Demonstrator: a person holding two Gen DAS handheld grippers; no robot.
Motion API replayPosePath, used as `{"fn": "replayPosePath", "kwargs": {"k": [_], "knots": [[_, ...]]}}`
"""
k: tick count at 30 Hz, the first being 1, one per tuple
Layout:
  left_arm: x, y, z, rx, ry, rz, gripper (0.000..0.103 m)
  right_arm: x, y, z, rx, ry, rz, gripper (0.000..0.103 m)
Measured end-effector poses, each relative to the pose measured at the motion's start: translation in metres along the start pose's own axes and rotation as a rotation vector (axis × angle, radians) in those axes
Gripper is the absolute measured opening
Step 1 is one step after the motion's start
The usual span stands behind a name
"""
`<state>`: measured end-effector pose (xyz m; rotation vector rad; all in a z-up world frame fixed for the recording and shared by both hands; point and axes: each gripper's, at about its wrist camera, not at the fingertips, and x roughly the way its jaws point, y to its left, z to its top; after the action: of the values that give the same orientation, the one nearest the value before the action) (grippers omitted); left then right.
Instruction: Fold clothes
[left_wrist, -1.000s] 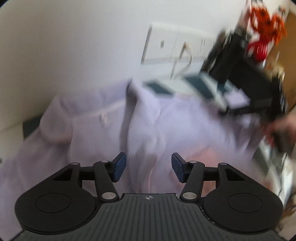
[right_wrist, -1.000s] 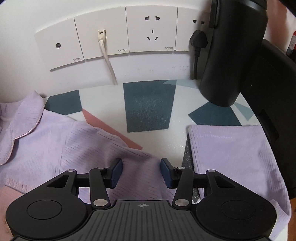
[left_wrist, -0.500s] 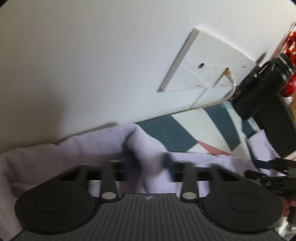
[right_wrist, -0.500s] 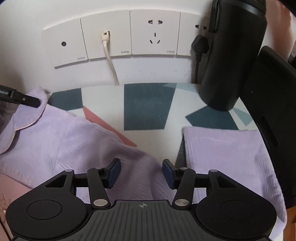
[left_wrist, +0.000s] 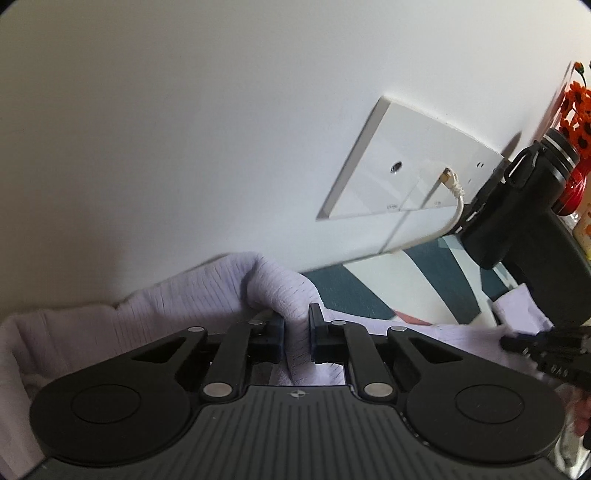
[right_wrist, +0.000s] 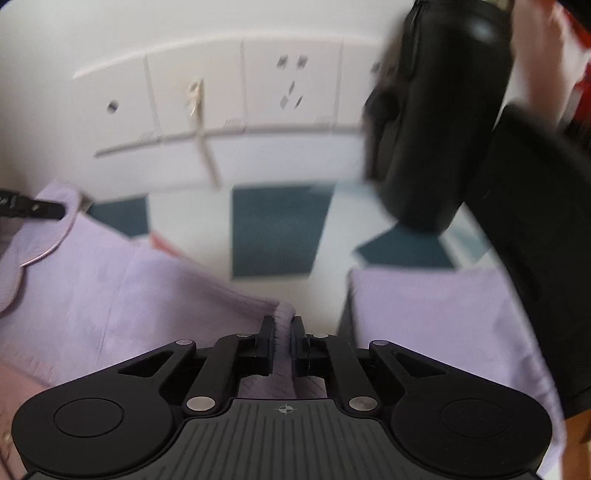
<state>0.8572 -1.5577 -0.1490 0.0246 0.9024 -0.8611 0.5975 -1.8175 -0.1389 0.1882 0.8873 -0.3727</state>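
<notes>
A lilac ribbed shirt (right_wrist: 129, 288) lies spread on the patterned table (right_wrist: 277, 229), its pink-edged collar (right_wrist: 37, 258) at the left. My right gripper (right_wrist: 283, 328) is shut on a raised fold at the shirt's near edge. In the left wrist view the shirt (left_wrist: 207, 295) bunches up against the wall. My left gripper (left_wrist: 297, 321) has its jaws closing on a pinched ridge of that cloth, and the pads press on it. Each gripper's tip shows in the other's view, left (right_wrist: 33, 210) and right (left_wrist: 517, 341). A second lilac piece (right_wrist: 424, 306) lies flat at the right.
A tall black bottle (right_wrist: 443, 110) stands at the back right, next to a black slab (right_wrist: 535, 229). Wall sockets (right_wrist: 291, 85) with a white cable (left_wrist: 456, 214) sit right behind the table. A red vase of orange flowers (left_wrist: 576, 110) is beyond the bottle.
Both grippers went from open to closed on the lilac shirt. The left one swung in towards the wall to the shirt's far edge; the right one stayed put, its view now blurred.
</notes>
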Motion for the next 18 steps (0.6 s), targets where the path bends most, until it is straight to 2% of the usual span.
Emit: {"fn": "replayPosePath", "kwargs": {"k": [3, 6, 9, 12, 13, 14, 15, 16, 18], "knots": [[0.009, 0.000, -0.002, 0.015, 0.017, 0.016, 0.012, 0.010, -0.006, 0.006, 0.033, 0.019, -0.008, 0.006], [0.014, 0.001, -0.006, 0.026, 0.012, 0.022, 0.012, 0.014, -0.004, 0.003, -0.006, -0.001, -0.024, 0.006], [0.016, 0.001, -0.006, 0.023, 0.016, 0.019, 0.013, 0.013, -0.001, -0.001, 0.021, 0.000, -0.026, 0.007], [0.016, -0.003, -0.003, 0.050, 0.036, 0.039, 0.020, 0.013, 0.000, 0.001, 0.035, 0.010, -0.025, 0.009], [0.014, -0.007, -0.002, 0.069, 0.042, 0.051, 0.027, 0.012, 0.003, 0.002, 0.025, 0.010, -0.037, 0.016], [0.010, -0.011, -0.001, 0.093, 0.039, 0.064, 0.035, 0.011, 0.006, 0.001, 0.021, 0.008, -0.051, 0.031], [0.005, -0.015, 0.000, 0.116, 0.036, 0.077, 0.039, 0.010, 0.008, 0.000, 0.017, 0.006, -0.064, 0.038], [0.000, -0.018, 0.001, 0.140, 0.032, 0.090, 0.046, 0.007, 0.009, 0.000, 0.019, 0.002, -0.067, 0.044], [-0.016, -0.026, 0.000, 0.176, 0.020, 0.096, 0.053, -0.005, 0.010, -0.003, 0.030, -0.020, -0.037, 0.047]]}}
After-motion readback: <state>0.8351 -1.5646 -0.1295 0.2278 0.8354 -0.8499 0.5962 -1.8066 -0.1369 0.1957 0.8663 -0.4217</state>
